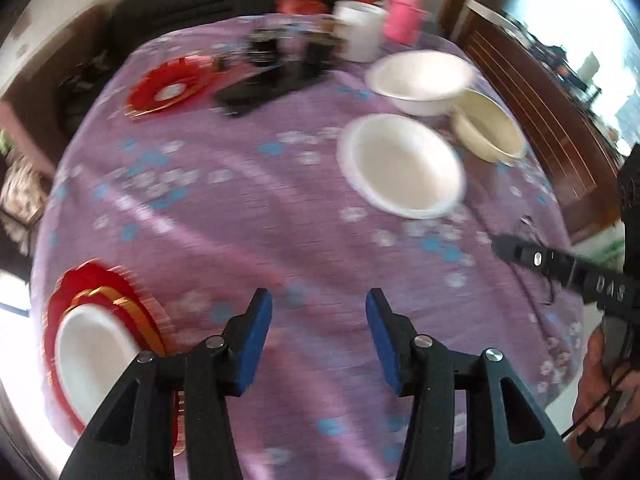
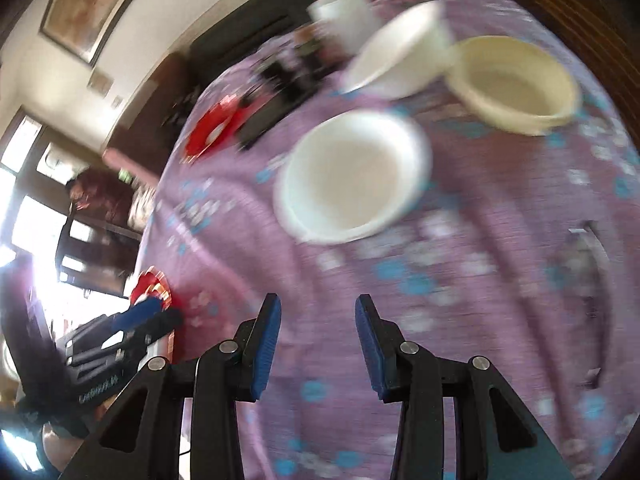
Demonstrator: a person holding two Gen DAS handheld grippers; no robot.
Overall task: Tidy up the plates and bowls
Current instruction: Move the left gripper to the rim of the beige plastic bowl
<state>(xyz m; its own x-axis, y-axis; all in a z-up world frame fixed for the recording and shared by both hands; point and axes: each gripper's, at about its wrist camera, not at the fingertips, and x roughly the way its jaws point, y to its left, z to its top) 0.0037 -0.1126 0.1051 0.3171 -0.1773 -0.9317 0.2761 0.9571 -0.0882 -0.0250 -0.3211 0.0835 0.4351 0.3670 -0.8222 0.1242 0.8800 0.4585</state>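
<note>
A: Going from the left, what do you see around the left gripper (image 1: 320, 340)?

B: Its jaws stand apart and nothing is between them. Just to its left, at the near edge of the worktop (image 1: 248, 216), a white plate (image 1: 90, 364) lies on top of red plates with gold rims (image 1: 108, 296). I judge this is the stack that was already started.

A: And further away?

B: Far ahead and to its left, one more red plate (image 1: 166, 88) lies alone. Ahead and to the right is a white bowl (image 1: 402, 164), behind it a second white bowl (image 1: 420, 80), and a cream bowl (image 1: 490, 126) touching that one on the right.

A: And the right gripper (image 2: 316, 342)?

B: Also apart and empty. The near white bowl is straight ahead of it, the cream bowl more to its right. I cannot tell which one it goes for.

A: So how far is the task?

B: I think about the middle. The three bowls are not nested, and one red plate is still separate.

A: The surface and the room?

B: A purple cloth with blue and white flowers covers the worktop. At the far end stand a white cup (image 1: 360, 34), a pink bottle (image 1: 404, 12) and some dark things, too blurred to name. A framed picture (image 2: 104, 4) hangs on the wall, and bright windows are at the sides.
</note>
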